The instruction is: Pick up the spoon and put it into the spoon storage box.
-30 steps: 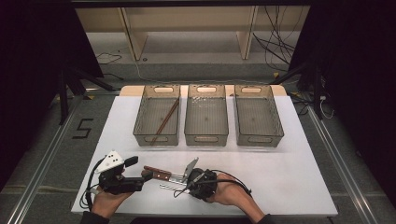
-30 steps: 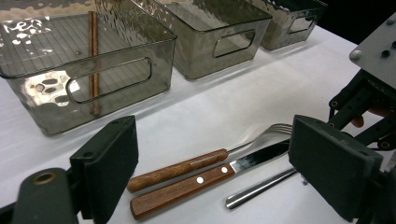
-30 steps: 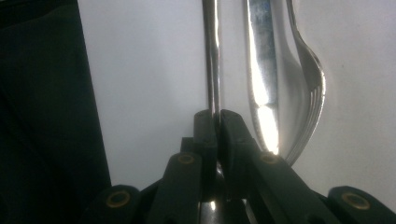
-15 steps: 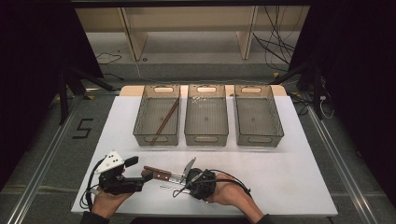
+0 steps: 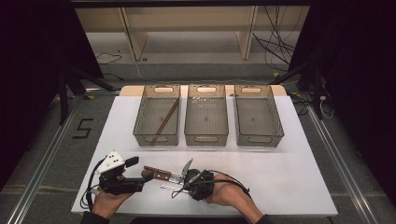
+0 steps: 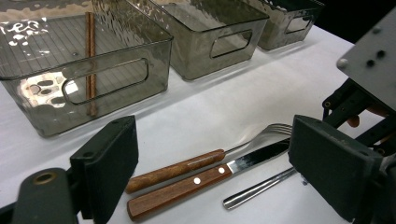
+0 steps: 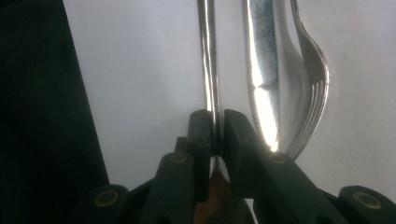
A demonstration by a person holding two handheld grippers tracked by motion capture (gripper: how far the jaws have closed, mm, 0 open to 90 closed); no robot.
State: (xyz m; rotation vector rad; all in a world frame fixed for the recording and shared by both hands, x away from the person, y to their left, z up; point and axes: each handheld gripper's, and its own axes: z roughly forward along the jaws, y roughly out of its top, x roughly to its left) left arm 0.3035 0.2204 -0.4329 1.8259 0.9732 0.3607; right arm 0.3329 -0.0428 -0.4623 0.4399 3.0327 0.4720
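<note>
**Right gripper pinches a steel handle beside the knife and fork**

The right gripper [image 7: 217, 140] has its two black jaws close about a slim, shiny all-steel utensil handle [image 7: 208, 60], which runs straight up between them; the jaws have just been easing apart a little, yet the handle sits in the narrow gap and the pads look to press it; in the high view this gripper [image 5: 187, 179] lies low at the near edge of the white table [image 5: 289, 172], a hand behind it. Just beside the steel handle lie a wooden-handled knife with two rivets [image 6: 205, 179] and a wooden-handled fork [image 6: 187, 166], side by side and nearly touching. The left gripper [image 6: 215, 177] rests with its jaws spread wide, the wooden handles lying between them untouched. Farther back stand three smoky clear plastic bins [image 5: 206, 135] in a row; the left one holds brown wooden chopsticks [image 5: 166, 119].
</note>
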